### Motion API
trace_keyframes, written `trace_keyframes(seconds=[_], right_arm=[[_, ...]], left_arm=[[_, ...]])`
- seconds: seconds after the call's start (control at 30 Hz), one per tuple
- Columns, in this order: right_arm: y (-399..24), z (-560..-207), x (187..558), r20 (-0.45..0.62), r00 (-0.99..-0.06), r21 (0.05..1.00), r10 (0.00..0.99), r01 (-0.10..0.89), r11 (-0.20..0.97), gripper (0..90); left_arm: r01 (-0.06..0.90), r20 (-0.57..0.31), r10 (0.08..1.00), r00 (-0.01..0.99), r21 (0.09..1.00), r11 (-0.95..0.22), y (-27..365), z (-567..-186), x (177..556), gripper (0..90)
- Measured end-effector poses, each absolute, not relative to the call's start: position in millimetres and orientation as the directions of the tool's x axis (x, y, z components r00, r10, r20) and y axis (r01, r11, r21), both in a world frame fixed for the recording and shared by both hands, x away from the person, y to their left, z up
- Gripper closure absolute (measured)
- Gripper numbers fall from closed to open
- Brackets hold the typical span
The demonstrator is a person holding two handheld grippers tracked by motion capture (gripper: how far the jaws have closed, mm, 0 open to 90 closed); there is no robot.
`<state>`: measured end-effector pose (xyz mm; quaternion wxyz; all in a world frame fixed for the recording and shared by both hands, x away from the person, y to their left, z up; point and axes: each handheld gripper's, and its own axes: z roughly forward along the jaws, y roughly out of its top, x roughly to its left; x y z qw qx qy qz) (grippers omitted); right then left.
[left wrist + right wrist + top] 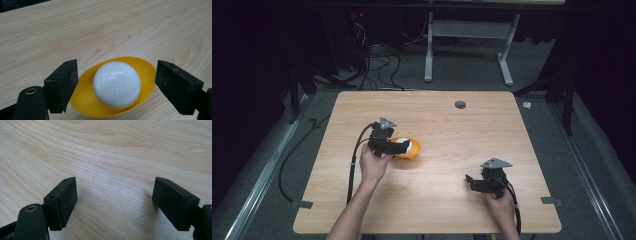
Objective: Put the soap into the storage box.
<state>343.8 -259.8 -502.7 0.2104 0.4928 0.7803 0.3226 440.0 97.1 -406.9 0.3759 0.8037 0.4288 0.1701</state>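
Between the jaws: the left gripper [116, 85] stands spread well wider than the white ball [116, 84], pads clear of it on both sides, nothing held.
Ball: smooth, glossy, round; probably light and hard, likely to slip or roll under a pinch.
Hold: take it across its widest middle, pads square, gentle squeeze.
Bowl: shallow yellow bowl [147, 75] cradles the ball; thin and light, likely to slide if nudged.
Place: left of the worktop's [452, 125] middle, nearer the left edge than the right.
Right gripper [113, 203]: spread wide over bare wood near the front right corner, empty.
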Motion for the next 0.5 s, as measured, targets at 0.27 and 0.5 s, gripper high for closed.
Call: trace_keyframes(seconds=[0.27,0.5], right_arm=[[-260,-503,344,-0.010,-0.426,0.711,0.905,0.633,0.305,21.0],[-260,-503,344,-0.009,-0.427,0.711,0.904,0.633,0.306,20.9]], left_arm=[[0.555,-0.060,0.814,0.578,0.760,-0.338,106,-400,433,18.7],[0.538,-0.059,0.816,0.576,0.779,-0.323,113,-391,424,18.6]])
